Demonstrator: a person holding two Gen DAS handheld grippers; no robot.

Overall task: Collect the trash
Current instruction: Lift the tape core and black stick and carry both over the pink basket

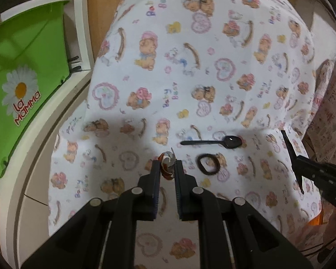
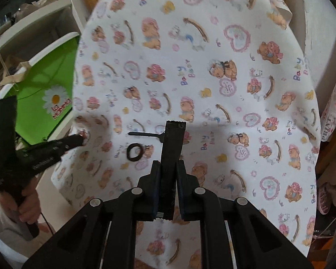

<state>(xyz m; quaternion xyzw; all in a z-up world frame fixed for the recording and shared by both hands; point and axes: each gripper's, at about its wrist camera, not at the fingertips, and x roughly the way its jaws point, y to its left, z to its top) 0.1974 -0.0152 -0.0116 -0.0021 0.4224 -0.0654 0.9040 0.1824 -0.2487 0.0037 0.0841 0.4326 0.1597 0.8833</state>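
My left gripper (image 1: 167, 164) is shut on a small crumpled orange, white and silver wrapper (image 1: 166, 158), just above the bear-print cloth (image 1: 190, 67). My right gripper (image 2: 168, 165) is shut on a flat black sachet (image 2: 173, 139) that sticks up past its fingertips. From the left wrist view the sachet (image 1: 290, 148) shows edge-on at the right, raised off the cloth. In the right wrist view the left gripper (image 2: 81, 139) sits at the left by the cloth's edge. A black plastic spoon (image 1: 212, 142) and a black hair tie (image 1: 199, 160) lie on the cloth between the two grippers.
A green bin (image 1: 26, 51) with a daisy logo stands to the left of the cloth, on pale shelving (image 1: 85, 22). A hand (image 2: 26, 206) holds the left gripper's handle. Patterned packaging (image 1: 329, 112) borders the cloth on the right.
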